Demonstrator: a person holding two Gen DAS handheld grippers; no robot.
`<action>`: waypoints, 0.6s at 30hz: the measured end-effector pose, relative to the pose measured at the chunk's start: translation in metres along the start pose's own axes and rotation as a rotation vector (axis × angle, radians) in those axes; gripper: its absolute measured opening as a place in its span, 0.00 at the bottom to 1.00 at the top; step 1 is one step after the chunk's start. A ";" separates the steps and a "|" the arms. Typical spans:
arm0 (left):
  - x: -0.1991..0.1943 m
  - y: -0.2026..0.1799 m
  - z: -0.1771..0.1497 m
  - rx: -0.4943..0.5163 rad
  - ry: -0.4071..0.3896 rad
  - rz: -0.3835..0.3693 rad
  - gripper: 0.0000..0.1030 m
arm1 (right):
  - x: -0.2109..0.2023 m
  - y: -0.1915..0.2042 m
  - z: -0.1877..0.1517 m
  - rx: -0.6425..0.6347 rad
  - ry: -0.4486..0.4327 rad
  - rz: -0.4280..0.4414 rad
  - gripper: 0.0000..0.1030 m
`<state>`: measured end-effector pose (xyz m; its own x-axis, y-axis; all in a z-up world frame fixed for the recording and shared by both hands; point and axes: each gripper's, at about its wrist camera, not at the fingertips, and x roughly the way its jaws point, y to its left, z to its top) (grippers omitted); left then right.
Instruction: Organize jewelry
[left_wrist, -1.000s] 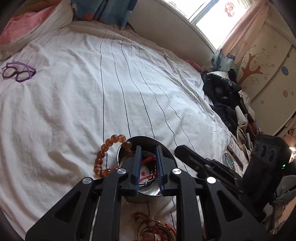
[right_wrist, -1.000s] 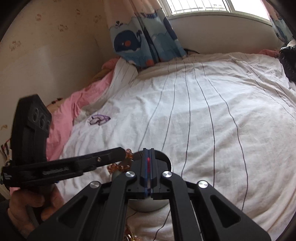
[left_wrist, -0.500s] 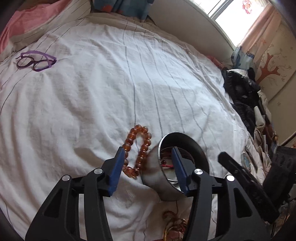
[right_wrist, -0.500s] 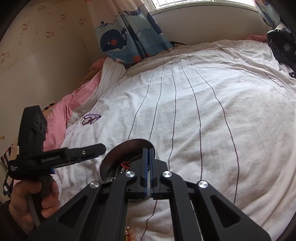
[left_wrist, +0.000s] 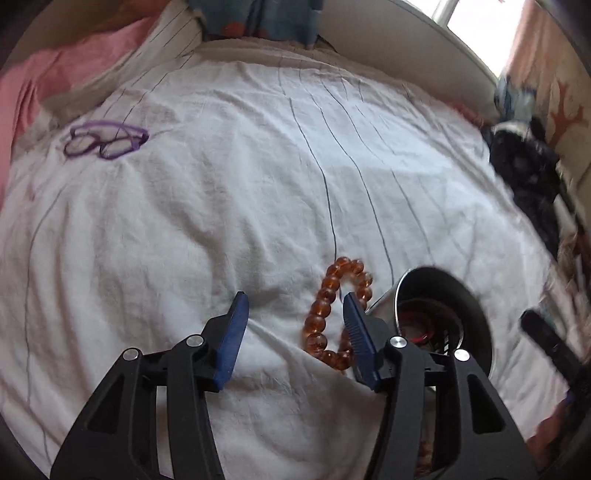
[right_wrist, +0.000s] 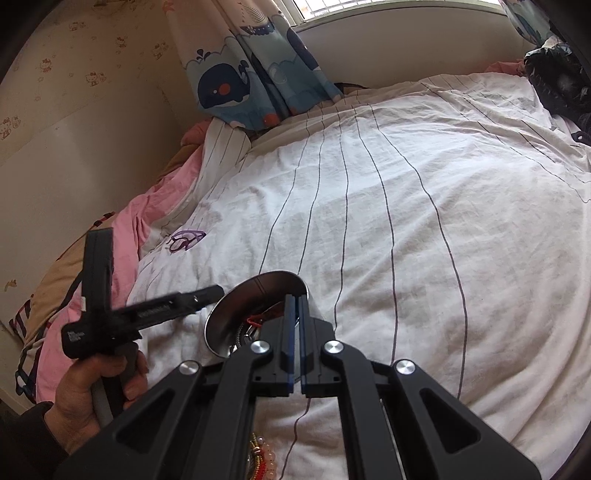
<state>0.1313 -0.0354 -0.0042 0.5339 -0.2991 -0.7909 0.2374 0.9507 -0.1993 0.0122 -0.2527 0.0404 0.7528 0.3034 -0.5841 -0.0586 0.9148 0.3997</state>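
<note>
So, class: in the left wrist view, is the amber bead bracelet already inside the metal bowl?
No, the amber bead bracelet lies on the bedsheet beside the metal bowl.

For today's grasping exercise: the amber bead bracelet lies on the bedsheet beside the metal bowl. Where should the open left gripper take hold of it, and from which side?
Grip the bracelet across its left strand of beads, coming down from above. It lies flat as an open loop, so one finger can drop inside the loop. The right strand sits close to the bowl, leaving less room. The left gripper is open.

Amber bracelet (left_wrist: 334, 314) — white pinstriped sheet (left_wrist: 221, 221)
</note>
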 end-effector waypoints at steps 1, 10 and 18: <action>0.001 -0.007 -0.002 0.040 -0.003 0.019 0.47 | -0.001 0.000 0.000 0.001 -0.002 0.002 0.02; -0.024 -0.014 -0.001 0.130 -0.007 -0.021 0.10 | -0.008 -0.003 -0.001 0.016 -0.005 0.002 0.02; -0.090 -0.024 0.014 0.060 -0.133 -0.191 0.10 | -0.013 -0.002 0.001 0.020 -0.018 0.018 0.02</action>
<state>0.0895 -0.0327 0.0798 0.5761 -0.4853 -0.6577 0.3900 0.8703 -0.3006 0.0027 -0.2591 0.0479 0.7631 0.3151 -0.5642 -0.0592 0.9035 0.4245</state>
